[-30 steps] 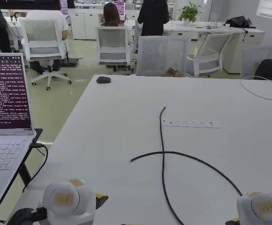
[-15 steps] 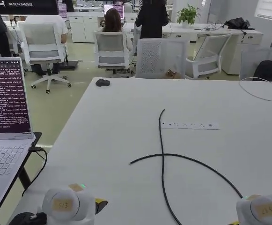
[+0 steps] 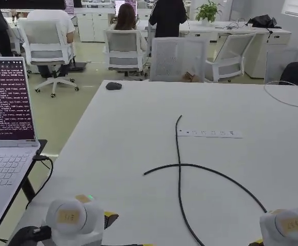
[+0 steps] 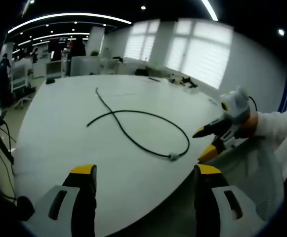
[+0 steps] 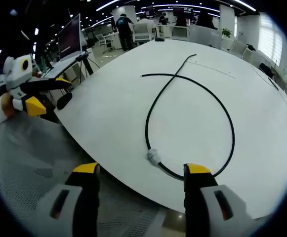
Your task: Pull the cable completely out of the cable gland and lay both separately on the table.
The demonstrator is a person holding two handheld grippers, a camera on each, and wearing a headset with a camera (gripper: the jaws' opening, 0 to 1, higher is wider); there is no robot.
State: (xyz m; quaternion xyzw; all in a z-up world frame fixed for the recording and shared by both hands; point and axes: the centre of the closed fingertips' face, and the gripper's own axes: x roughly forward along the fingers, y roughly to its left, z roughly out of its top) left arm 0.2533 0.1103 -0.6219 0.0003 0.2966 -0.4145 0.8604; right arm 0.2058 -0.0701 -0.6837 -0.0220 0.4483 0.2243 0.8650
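Note:
A black cable (image 3: pixel 178 154) lies in a crossed loop on the white table (image 3: pixel 128 133). One end carries a small pale cable gland (image 5: pixel 153 156), which rests near the table's front edge and is also seen as the gland (image 4: pixel 173 157). My left gripper (image 4: pixel 143 170) is open and empty, short of the table edge. My right gripper (image 5: pixel 142 169) is open too, its jaws a little in front of the gland and apart from it. The white housings of the left gripper (image 3: pixel 74 220) and the right gripper (image 3: pixel 287 225) sit at the bottom of the head view.
An open laptop (image 3: pixel 5 128) stands on a stand left of the table. A white power strip (image 3: pixel 210 134) lies behind the cable, a dark mouse (image 3: pixel 113 86) at the far edge, a thin white wire (image 3: pixel 287 105) at right. Office chairs and people are beyond.

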